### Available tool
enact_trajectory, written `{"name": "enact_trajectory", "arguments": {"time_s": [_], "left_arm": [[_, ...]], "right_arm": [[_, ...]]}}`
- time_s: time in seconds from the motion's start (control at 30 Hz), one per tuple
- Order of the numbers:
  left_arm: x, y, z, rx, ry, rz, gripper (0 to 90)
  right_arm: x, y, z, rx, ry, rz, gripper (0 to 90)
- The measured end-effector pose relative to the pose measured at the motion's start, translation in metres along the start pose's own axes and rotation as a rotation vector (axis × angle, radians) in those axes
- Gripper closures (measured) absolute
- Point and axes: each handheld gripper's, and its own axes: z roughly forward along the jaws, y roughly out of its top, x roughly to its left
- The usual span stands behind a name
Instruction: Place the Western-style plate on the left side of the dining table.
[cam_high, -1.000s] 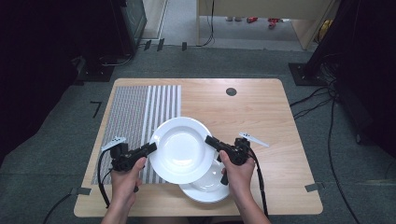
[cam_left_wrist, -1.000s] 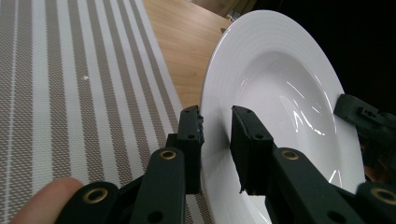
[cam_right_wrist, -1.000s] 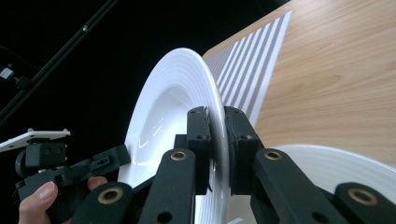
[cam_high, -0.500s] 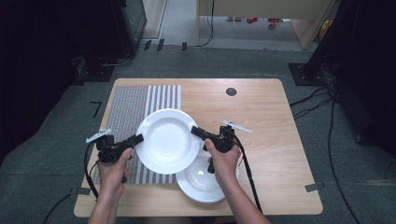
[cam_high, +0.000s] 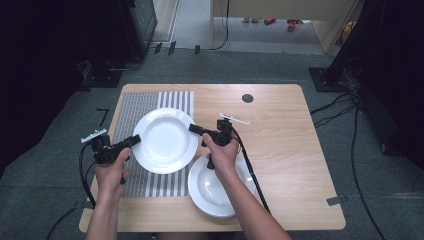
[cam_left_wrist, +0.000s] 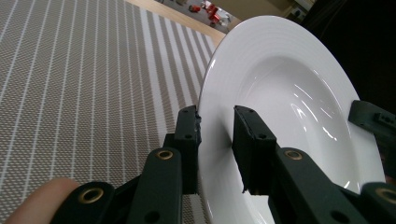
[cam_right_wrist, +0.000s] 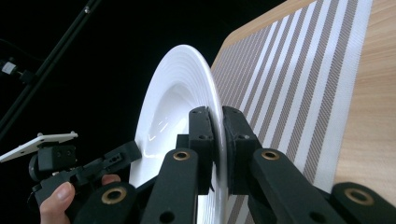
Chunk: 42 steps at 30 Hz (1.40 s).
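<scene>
Plate (cam_high: 165, 140), white and round, hangs flat over the striped mat (cam_high: 131, 112) between two grippers, the left gripper (cam_high: 134, 140) pinching its left rim and the right gripper (cam_high: 194, 129) pinching its right rim.

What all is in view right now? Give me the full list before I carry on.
Deep round white plates: 2; one held above the placemat between both grippers, one resting on the table's near edge, partly under the right forearm.
Striped grey-and-white woven placemat: 1, on the table's left part.
Light wooden table: 1, with a dark round hole near its far edge.
Left gripper: black, at the held plate's left rim, jaws around it.
Right gripper: black, clamped on its right rim.
</scene>
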Motion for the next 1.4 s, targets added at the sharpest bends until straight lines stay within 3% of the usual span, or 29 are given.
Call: {"name": "enact_trajectory", "arguments": {"time_s": [0.3,0.7,1.1,1.4], "left_arm": [[0.03,0.005,0.014,0.01,0.04,-0.065,72.4],[0.054,0.013,0.031,0.008,0.087,-0.115,72.9],[0.068,0.016,0.045,0.014,0.122,-0.136,73.7],[0.071,0.016,0.054,0.018,0.134,-0.14,74.1]], "right_arm": [[-0.012,0.011,0.041,0.058,-0.032,0.021,84.5],[-0.027,0.022,0.083,0.118,-0.077,0.058,82.8],[-0.043,0.022,0.106,0.149,-0.127,0.085,80.6],[-0.048,0.021,0.113,0.14,-0.171,0.084,78.6]]}}
